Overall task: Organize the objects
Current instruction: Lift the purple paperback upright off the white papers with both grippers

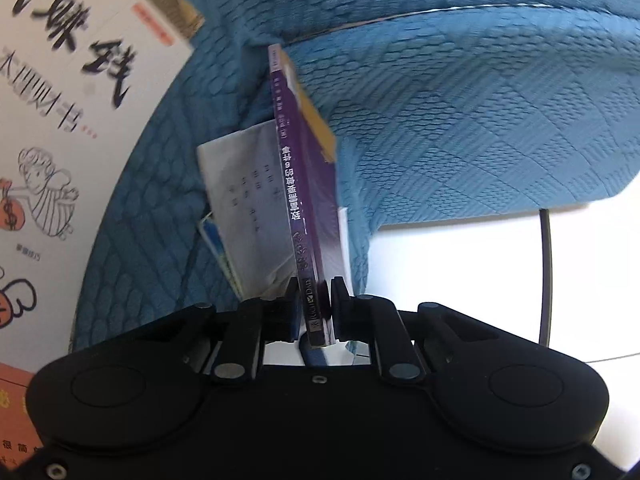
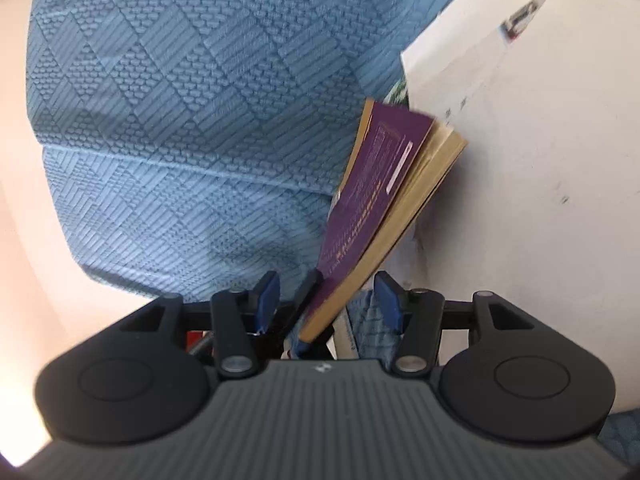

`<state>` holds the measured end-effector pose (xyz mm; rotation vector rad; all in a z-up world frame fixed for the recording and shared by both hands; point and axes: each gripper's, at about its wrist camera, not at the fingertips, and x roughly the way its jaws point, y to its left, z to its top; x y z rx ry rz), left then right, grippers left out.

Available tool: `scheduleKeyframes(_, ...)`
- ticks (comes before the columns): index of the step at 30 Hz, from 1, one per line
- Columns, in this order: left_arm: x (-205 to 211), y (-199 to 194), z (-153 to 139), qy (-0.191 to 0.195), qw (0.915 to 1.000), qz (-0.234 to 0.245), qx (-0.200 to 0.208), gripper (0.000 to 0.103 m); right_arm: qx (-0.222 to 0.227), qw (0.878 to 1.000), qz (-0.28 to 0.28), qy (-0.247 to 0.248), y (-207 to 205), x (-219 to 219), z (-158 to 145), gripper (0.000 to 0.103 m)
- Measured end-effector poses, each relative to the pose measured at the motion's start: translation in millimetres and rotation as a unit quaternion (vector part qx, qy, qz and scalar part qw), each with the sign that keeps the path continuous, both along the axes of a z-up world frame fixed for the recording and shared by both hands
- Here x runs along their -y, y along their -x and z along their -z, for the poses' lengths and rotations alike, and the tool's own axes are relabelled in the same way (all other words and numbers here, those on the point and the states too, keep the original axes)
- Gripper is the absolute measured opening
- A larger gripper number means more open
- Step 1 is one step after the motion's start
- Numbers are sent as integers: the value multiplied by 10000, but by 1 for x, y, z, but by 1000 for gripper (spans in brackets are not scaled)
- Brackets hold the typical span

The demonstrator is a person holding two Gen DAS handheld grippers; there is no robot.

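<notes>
the left gripper (image 1: 316,312) had its jaws clamped narrow on the spine of the purple book (image 1: 298,184), right at the book's near end, pads pressed to both faces. the book stood on edge, spine toward the left wrist camera, white lettering running along it, yellowed pages showing beyond the spine on the right side. it reached away over the blue textured cushion (image 1: 460,120). a white printed sheet (image 1: 248,200) lay just left of the book, against the blue fabric, with a thin blue-edged booklet (image 1: 218,240) peeking out under it. off to the far left sat a white book cover (image 1: 60,100) with bold black characters and a cartoon figure, blurred. a dark cable (image 1: 547,272) curved down the pale surface at right.

from the right wrist view, the right gripper (image 2: 326,300) stood about half open, blue pads apart. the purple book (image 2: 372,200) leaned tilted between those fingers, its page edges fanning slightly toward the right, and neither pad was seen pressing on it. the blue cushion (image 2: 180,120) filled the left of that view, and a large white sheet or cover (image 2: 520,160) rose just beside the book on the right.
</notes>
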<state>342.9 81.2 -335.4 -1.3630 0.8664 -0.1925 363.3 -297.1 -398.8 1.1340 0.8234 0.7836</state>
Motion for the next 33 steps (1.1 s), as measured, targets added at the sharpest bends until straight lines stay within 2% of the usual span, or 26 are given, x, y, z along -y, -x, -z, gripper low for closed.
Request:
scheduleKeyframes(3, -3, 1, -2, -1, 10000, -60, 14, 12, 44, 9997, -43, 217, -3, -6, 0, 56)
scheduleKeyframes(8, -9, 7, -5, -169, 9998, -85, -26, 12, -53, 9997, 143, 172, -9, -1, 5, 56)
scheduleKeyframes(14, -17, 14, -4, -136, 9998, -162, -6, 11, -169, 9987, 465, 78, -17, 10, 8, 57)
scheduleKeyframes(19, -21, 16, -4, -158, 9997, -174, -7, 11, -131, 9978, 571, 304, -17, 10, 6, 57)
scheduleKeyframes(23, -21, 17, -5, -296, 9994, -149, -10, 12, 178, 9950, 472, 857, -14, 1, -5, 53)
scheduleKeyframes(24, -21, 18, -7, -384, 9992, -129, 0, 12, 273, 9922, 446, 1130, -12, -3, -10, 46)
scheduleKeyframes(26, -21, 17, -10, -625, 9980, -66, 3, 13, 657, 9779, 369, 1949, -5, -15, -22, 35)
scheduleKeyframes(27, -21, 17, -12, -736, 9973, -32, -39, 13, 835, 9731, 344, 2119, -2, -19, -28, 31)
scheduleKeyframes(29, -22, 20, -16, -925, 9957, -49, -34, 15, 1090, 9695, 327, 2170, 5, -22, -36, 28)
scheduleKeyframes(33, -28, 29, -29, -1139, 9934, -54, 96, 16, 1481, 9589, 212, 2411, 21, -31, -51, 28)
